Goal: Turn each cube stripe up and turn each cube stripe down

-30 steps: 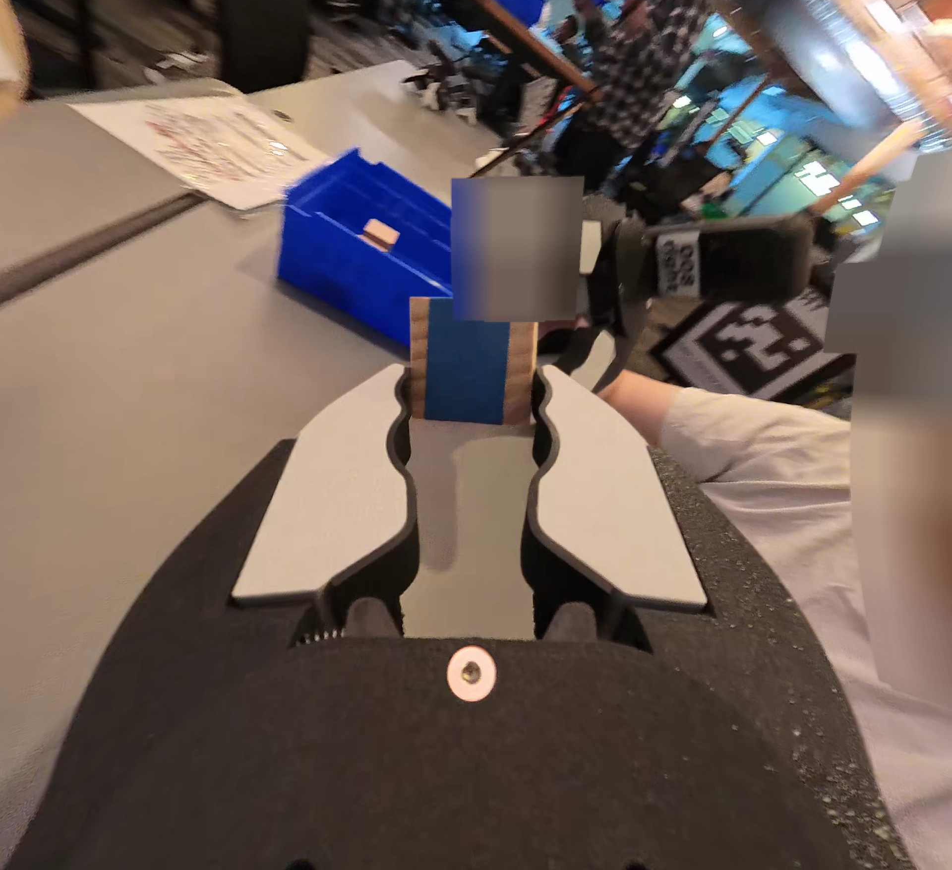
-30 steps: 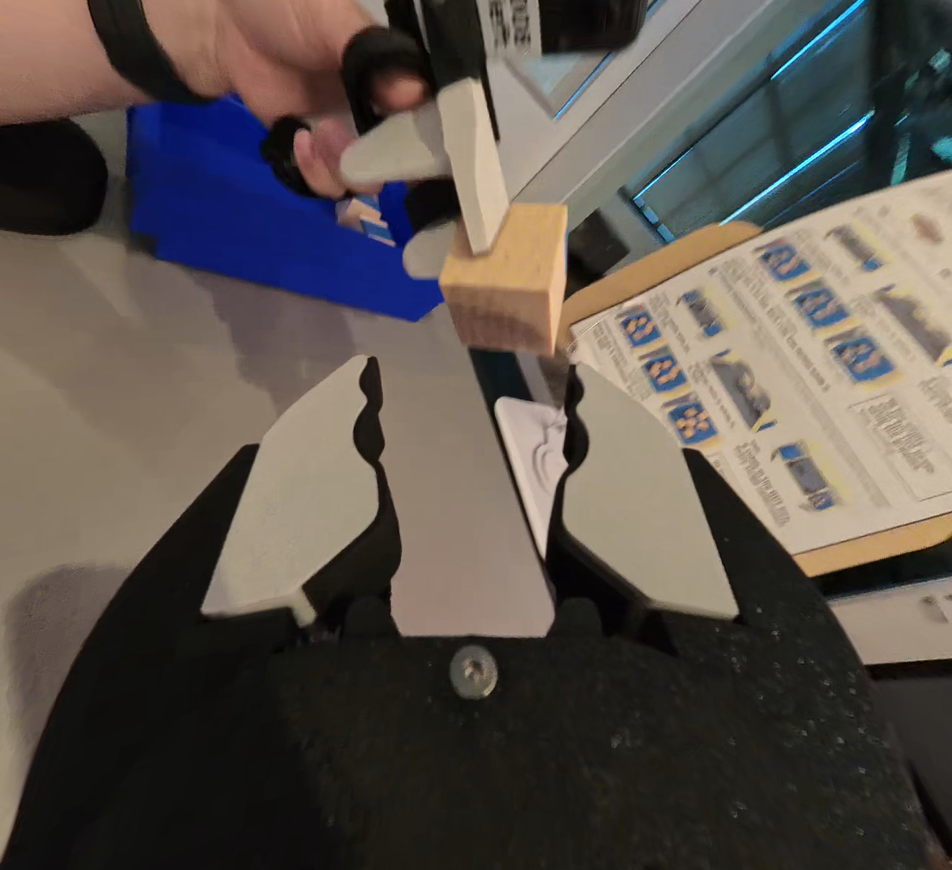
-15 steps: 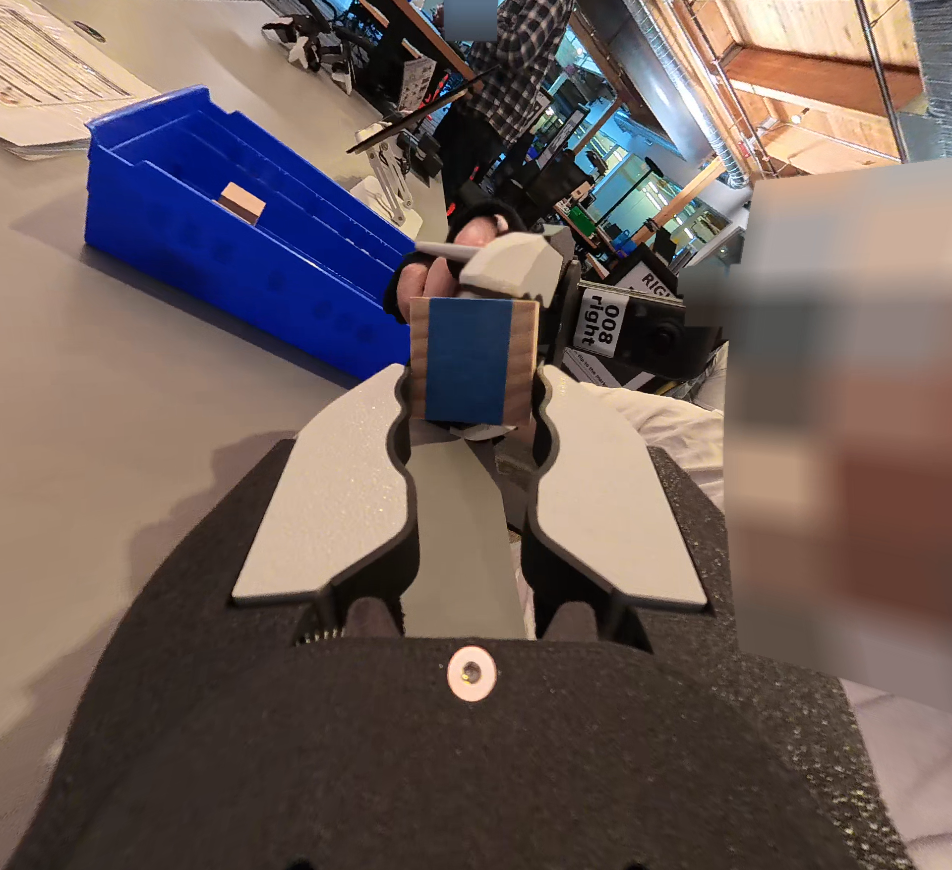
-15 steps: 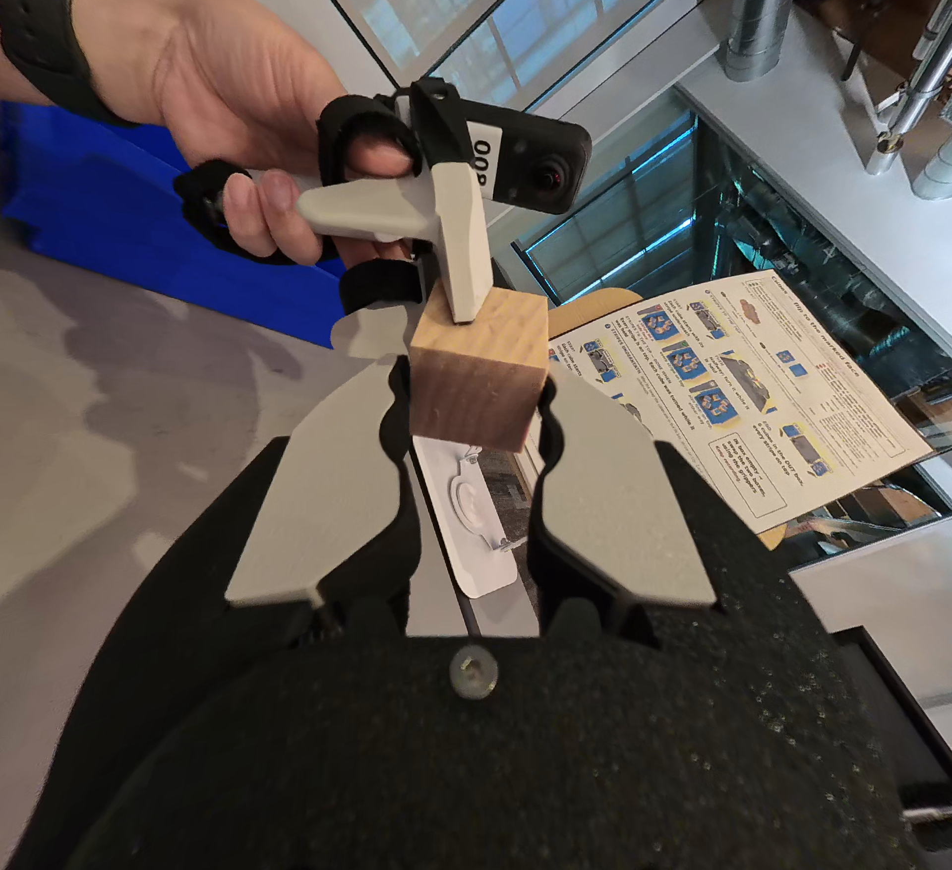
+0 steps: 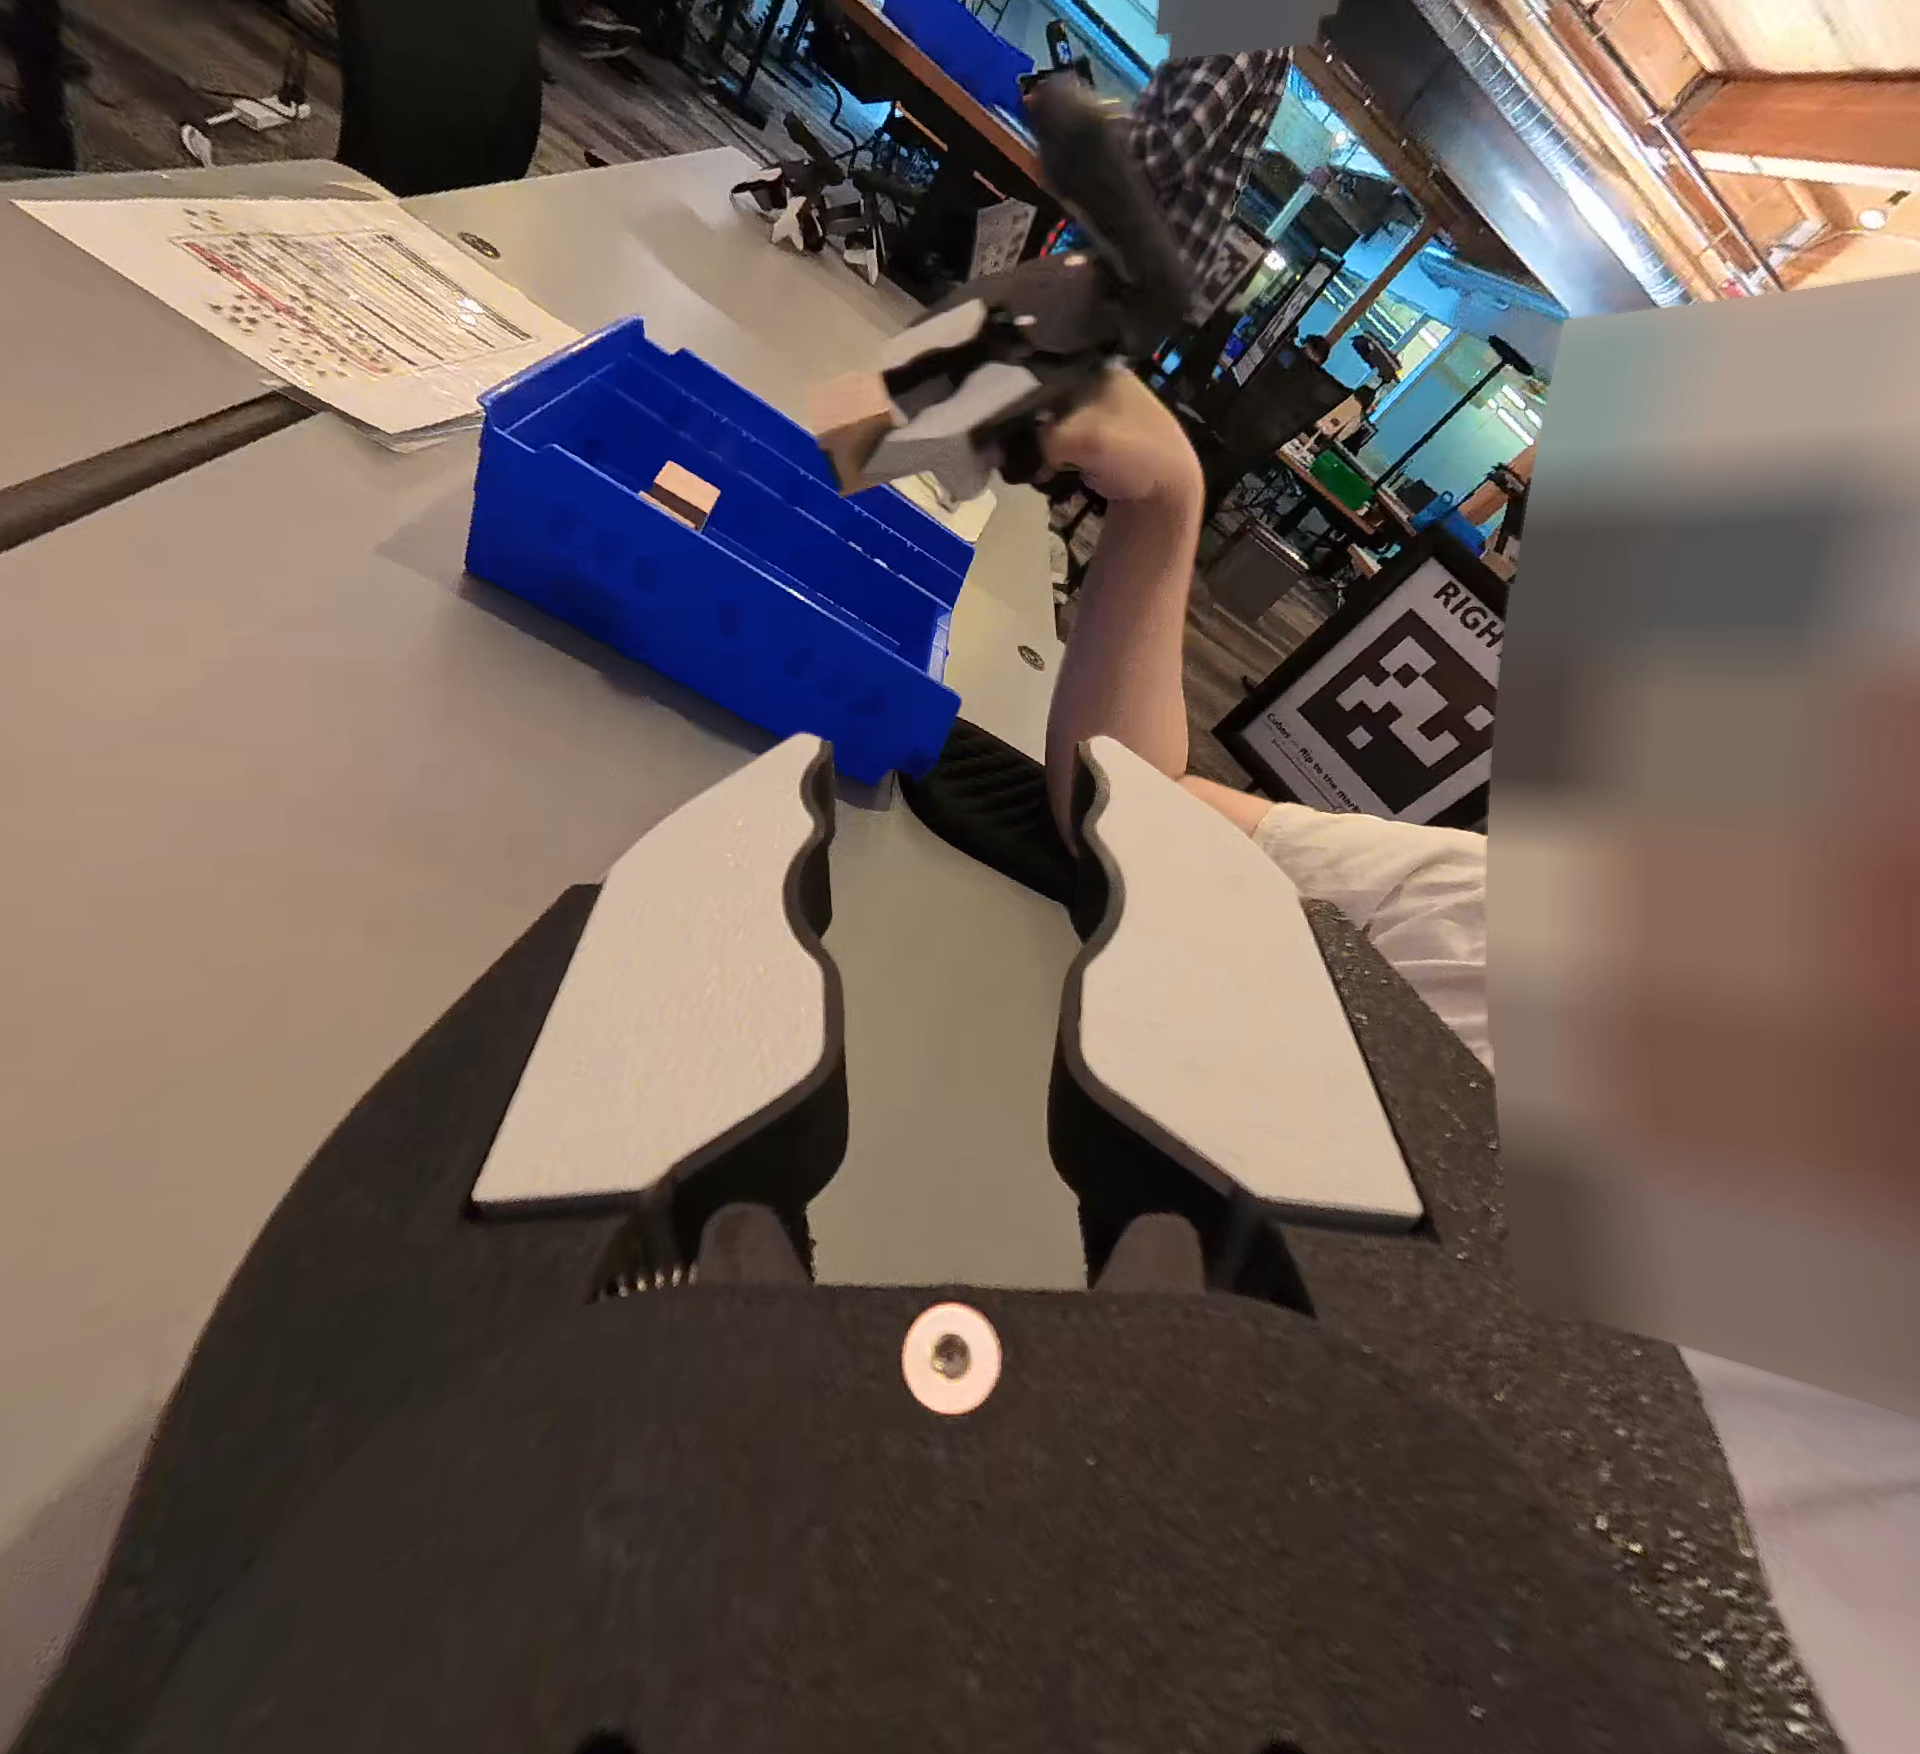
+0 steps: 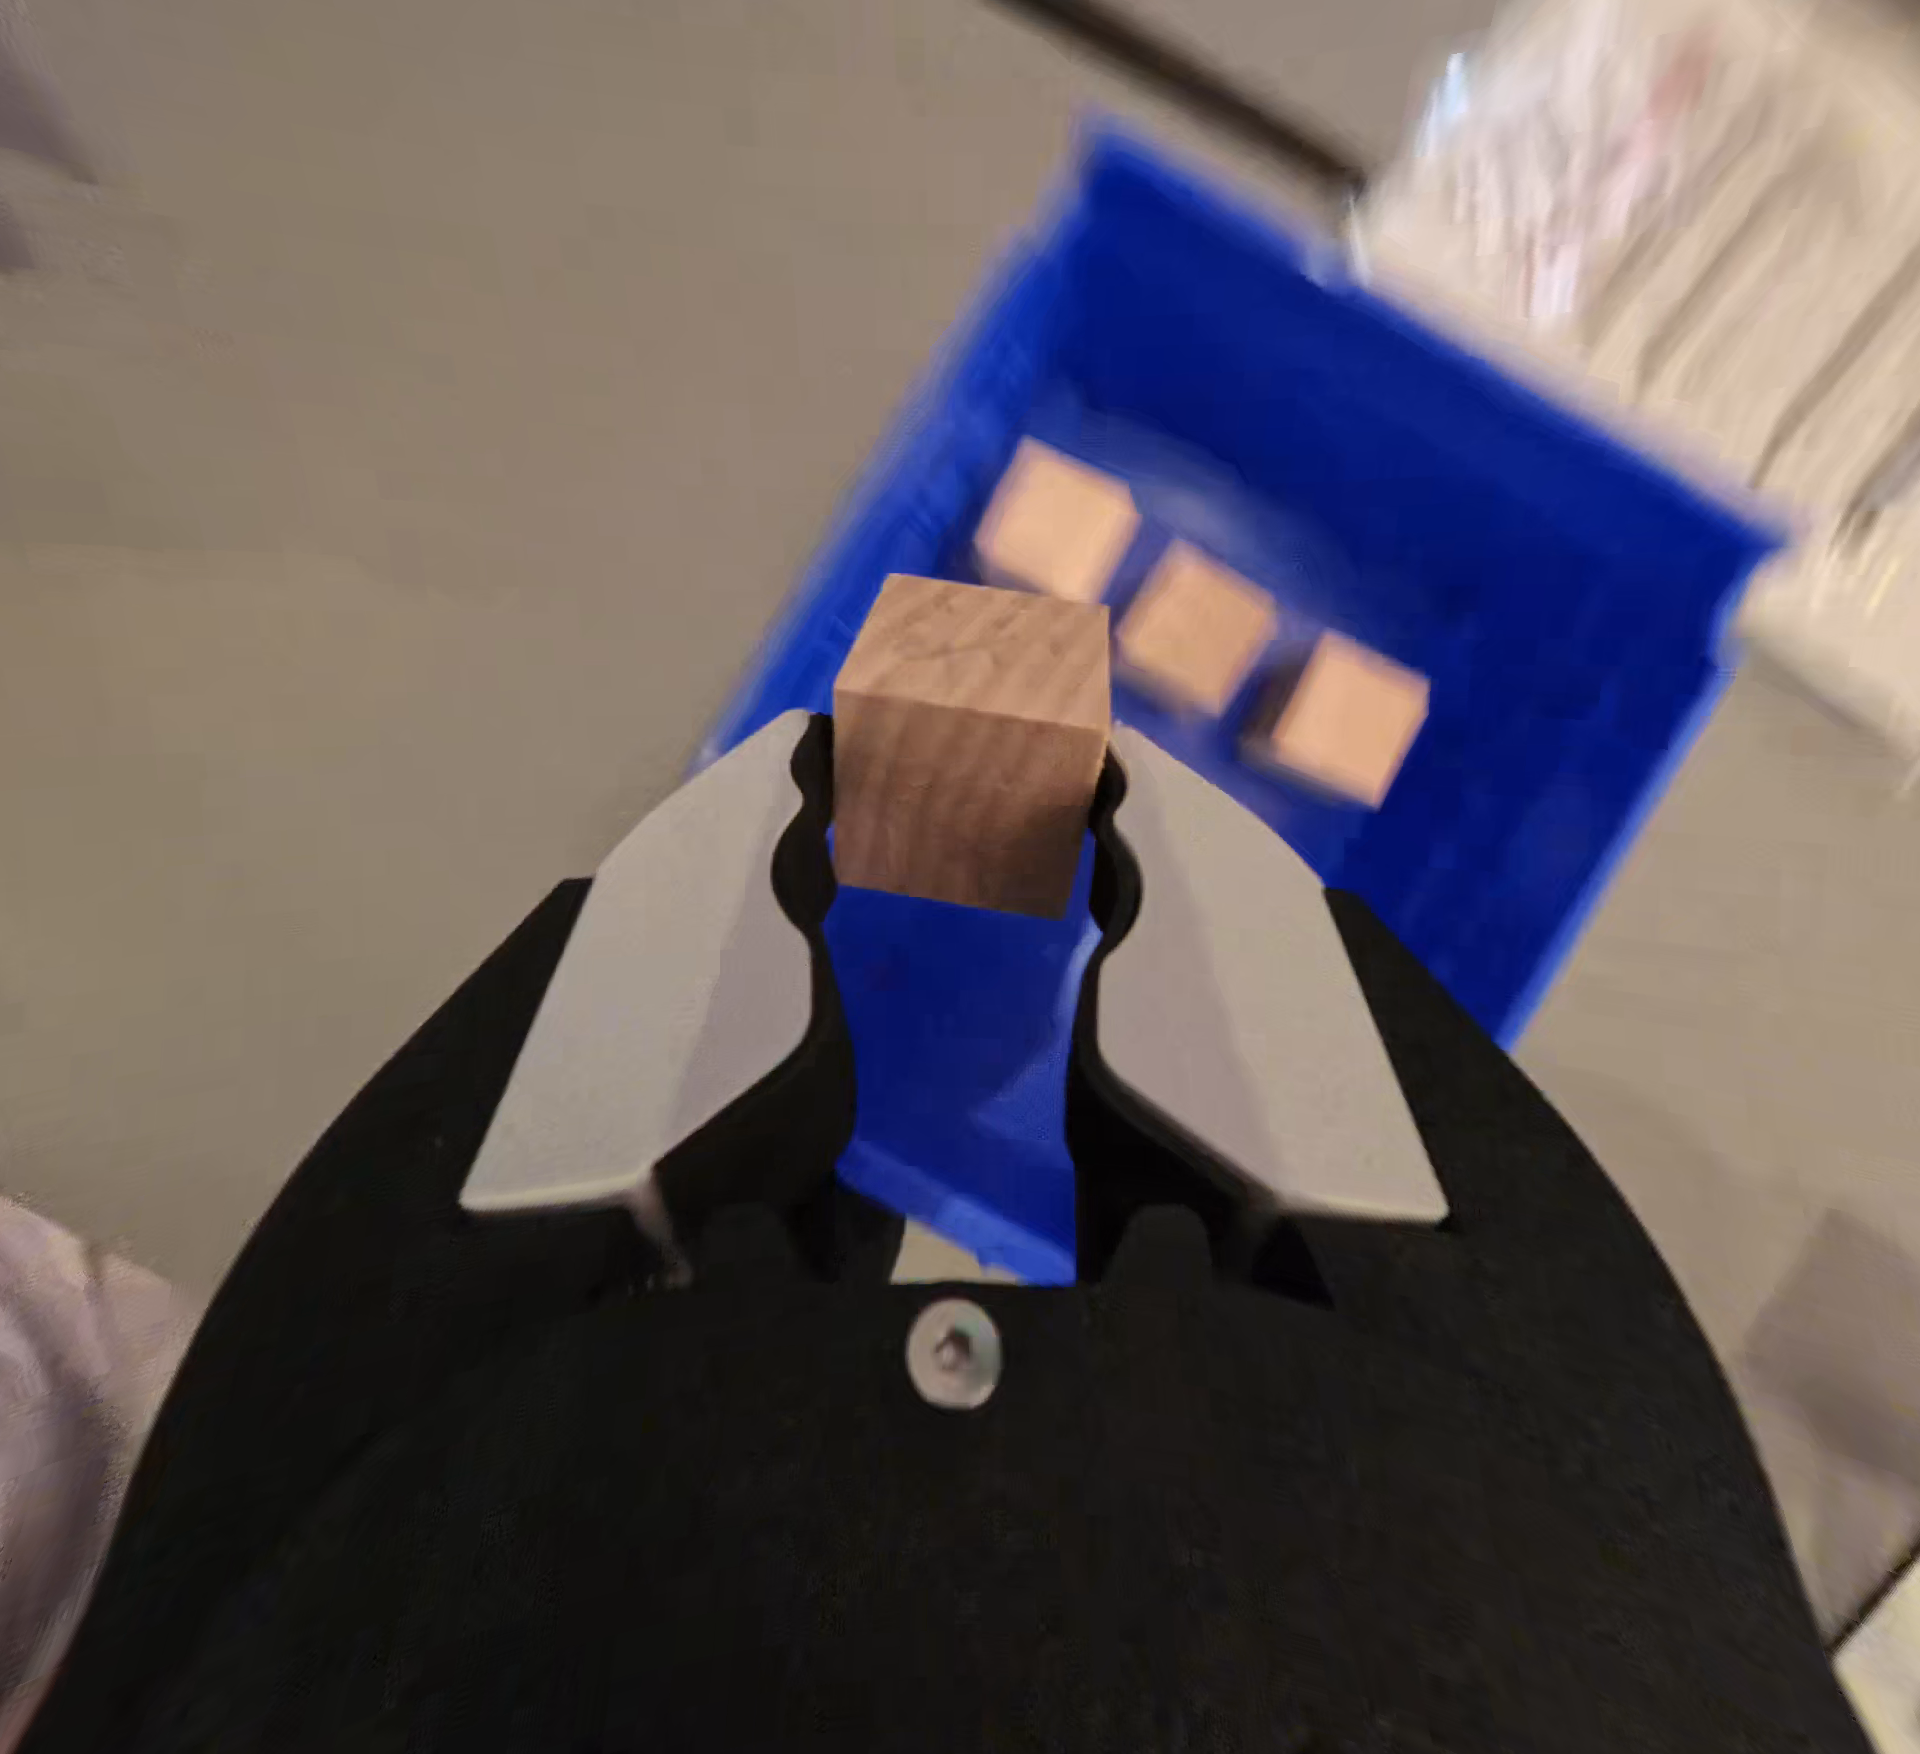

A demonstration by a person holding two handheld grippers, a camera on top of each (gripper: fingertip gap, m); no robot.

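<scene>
My right gripper (image 6: 961,748) is shut on a wooden cube (image 6: 966,748), held above the near end of the blue bin (image 6: 1558,582); no stripe shows on the cube's visible faces. Three more wooden cubes (image 6: 1195,639) lie in a row inside the bin, plain faces up. My left gripper (image 5: 951,759) is open and empty, low over the grey table (image 5: 260,821), near the bin's (image 5: 727,624) corner. In the left wrist view the right gripper (image 5: 914,416) holds the cube (image 5: 847,421) over the bin, where one cube (image 5: 681,494) shows.
A printed sheet (image 5: 332,302) lies behind the bin past a dark seam in the table (image 5: 125,478). A black wrist rest (image 5: 987,811) lies by the person's forearm (image 5: 1122,644). A marker board (image 5: 1382,707) stands at the right; a person in a plaid shirt stands far back.
The cube passed from my left gripper to my right. My left gripper opened and drew back low. My right gripper carried the cube over the bin.
</scene>
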